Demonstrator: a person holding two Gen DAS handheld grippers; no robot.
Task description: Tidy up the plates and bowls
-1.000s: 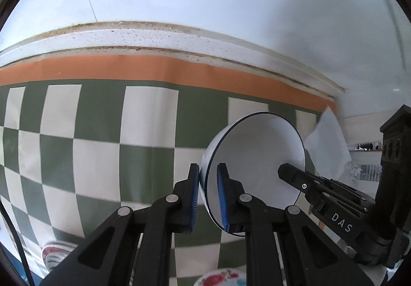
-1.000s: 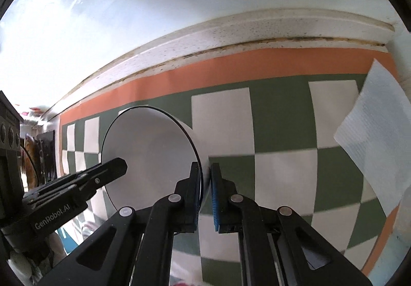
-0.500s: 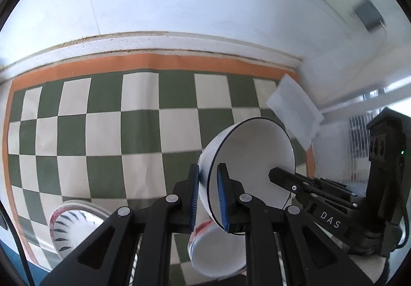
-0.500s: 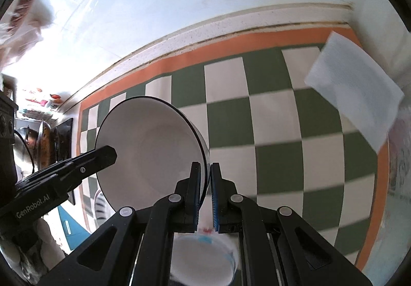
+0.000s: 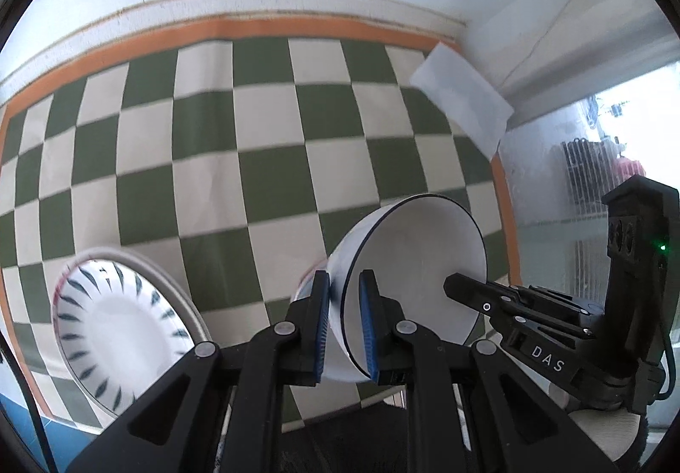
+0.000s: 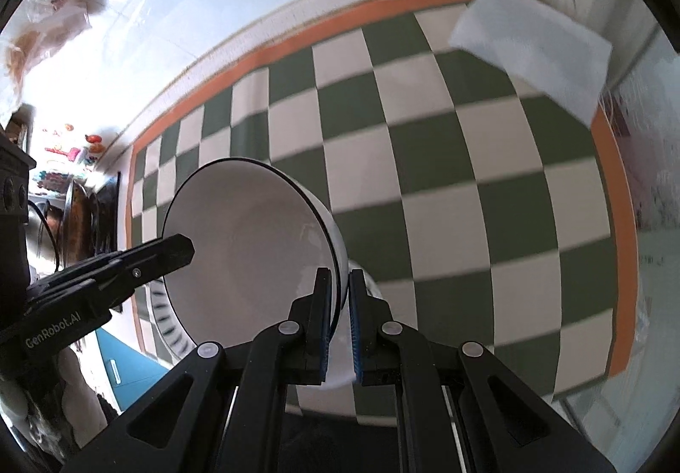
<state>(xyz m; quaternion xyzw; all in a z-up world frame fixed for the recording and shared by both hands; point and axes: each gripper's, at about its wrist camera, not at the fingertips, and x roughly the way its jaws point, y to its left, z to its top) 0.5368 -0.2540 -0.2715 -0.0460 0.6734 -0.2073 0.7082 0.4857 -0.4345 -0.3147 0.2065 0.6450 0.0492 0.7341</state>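
A white bowl with a thin dark rim (image 5: 418,260) is held above the checkered table by both grippers. My left gripper (image 5: 343,320) is shut on its near-left rim. My right gripper (image 6: 339,309) is shut on the opposite rim of the same bowl (image 6: 250,252), and its body shows in the left wrist view (image 5: 552,320). A white plate with dark leaf marks (image 5: 119,324) lies on the table at lower left. Another white dish (image 6: 367,281) peeks out just below and behind the held bowl, mostly hidden.
A green and white checkered cloth with an orange border (image 5: 272,141) covers the table. A white paper napkin (image 5: 461,94) lies at its far right corner. A white wall ledge (image 5: 297,1) runs along the back. A blue surface (image 6: 127,362) lies off the table's left edge.
Both grippers have pulled back and up with the bowl, so more of the table shows. The leaf-pattern plate has come further into view at the left.
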